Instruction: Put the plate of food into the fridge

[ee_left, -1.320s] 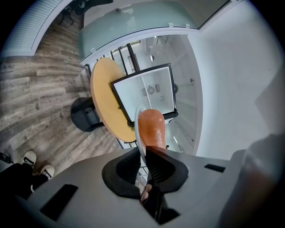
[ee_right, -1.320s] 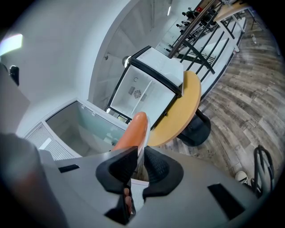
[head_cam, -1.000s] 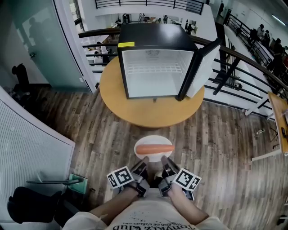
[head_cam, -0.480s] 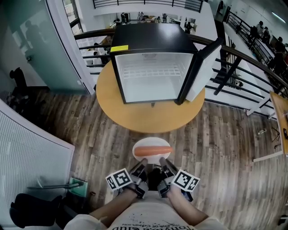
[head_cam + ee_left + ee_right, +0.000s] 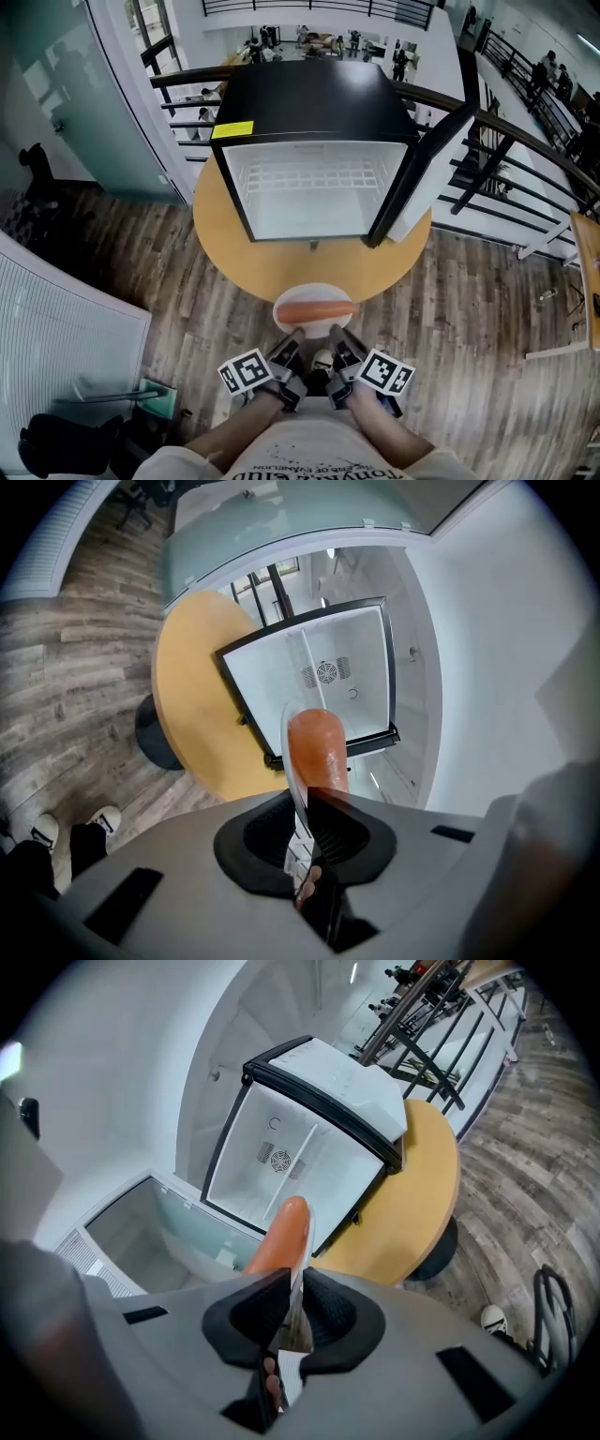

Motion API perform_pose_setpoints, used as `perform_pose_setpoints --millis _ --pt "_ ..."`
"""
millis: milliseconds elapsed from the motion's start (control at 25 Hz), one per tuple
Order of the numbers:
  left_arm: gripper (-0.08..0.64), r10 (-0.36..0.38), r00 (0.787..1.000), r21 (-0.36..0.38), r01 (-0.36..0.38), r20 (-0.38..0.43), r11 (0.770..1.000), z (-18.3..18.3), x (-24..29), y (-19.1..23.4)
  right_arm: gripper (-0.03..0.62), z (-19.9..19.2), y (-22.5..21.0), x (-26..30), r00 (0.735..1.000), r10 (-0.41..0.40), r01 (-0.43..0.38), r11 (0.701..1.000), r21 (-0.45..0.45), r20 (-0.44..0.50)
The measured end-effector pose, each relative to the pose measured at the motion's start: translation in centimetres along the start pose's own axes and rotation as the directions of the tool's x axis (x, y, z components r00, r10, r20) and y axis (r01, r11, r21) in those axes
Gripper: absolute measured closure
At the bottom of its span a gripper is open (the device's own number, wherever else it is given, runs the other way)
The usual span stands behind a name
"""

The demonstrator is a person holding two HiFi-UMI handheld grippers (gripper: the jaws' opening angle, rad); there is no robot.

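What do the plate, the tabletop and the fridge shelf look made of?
The plate is smooth white with a thin rim, likely ceramic or melamine. The tabletop is matte yellow-tan, with an even tone and no grain, probably laminate. The fridge shelf is a white grid of thin rods and looks like coated wire.

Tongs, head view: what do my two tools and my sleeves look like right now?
Left tongs and right tongs: grey bodies, black pads, each carrying a white cube printed with black square markers. Forearms are bare below a pale printed T-shirt.

Left claw [image 5: 296, 336], right claw [image 5: 336, 333]: tight, adjacent.
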State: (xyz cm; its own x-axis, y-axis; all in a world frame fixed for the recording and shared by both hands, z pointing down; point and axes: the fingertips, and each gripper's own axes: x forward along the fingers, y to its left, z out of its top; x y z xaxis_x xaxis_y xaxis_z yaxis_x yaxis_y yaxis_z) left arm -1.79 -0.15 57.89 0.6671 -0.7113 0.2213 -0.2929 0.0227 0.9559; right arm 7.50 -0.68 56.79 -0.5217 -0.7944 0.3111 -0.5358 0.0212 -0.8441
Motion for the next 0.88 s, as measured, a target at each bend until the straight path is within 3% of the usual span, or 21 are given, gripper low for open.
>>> perform_pose_setpoints --millis 240,400,520,880 --pt "0.511 0.013 0.999 0.023 -0.014 0.040 1.000 2.5 3.4 -0.6 0.534 3.6 -0.2 3.1 0.999 0.027 -0.028 0.999 -0.018 -0.037" --pt "0.511 0.009 0.998 -0.019 -0.007 0.066 1.000 3.1 5.0 -0.9 0.534 4.9 -0.5 4.3 0.997 0.039 -0.041 0.999 -0.021 -0.059" --pt "0.511 0.024 0.997 0.046 -0.028 0.079 0.999 4.4 5.6 -1.1 0.534 5.9 -0.2 5.2 0.996 0.053 -0.055 0.998 -0.025 -0.068" --pt "0.511 0.013 0.998 -0.010 -0.013 0.058 1.000 7.0 6.7 -1.9 0.534 7.0 1.1 7.6 0.998 0.047 -0.047 0.999 -0.008 -0.041"
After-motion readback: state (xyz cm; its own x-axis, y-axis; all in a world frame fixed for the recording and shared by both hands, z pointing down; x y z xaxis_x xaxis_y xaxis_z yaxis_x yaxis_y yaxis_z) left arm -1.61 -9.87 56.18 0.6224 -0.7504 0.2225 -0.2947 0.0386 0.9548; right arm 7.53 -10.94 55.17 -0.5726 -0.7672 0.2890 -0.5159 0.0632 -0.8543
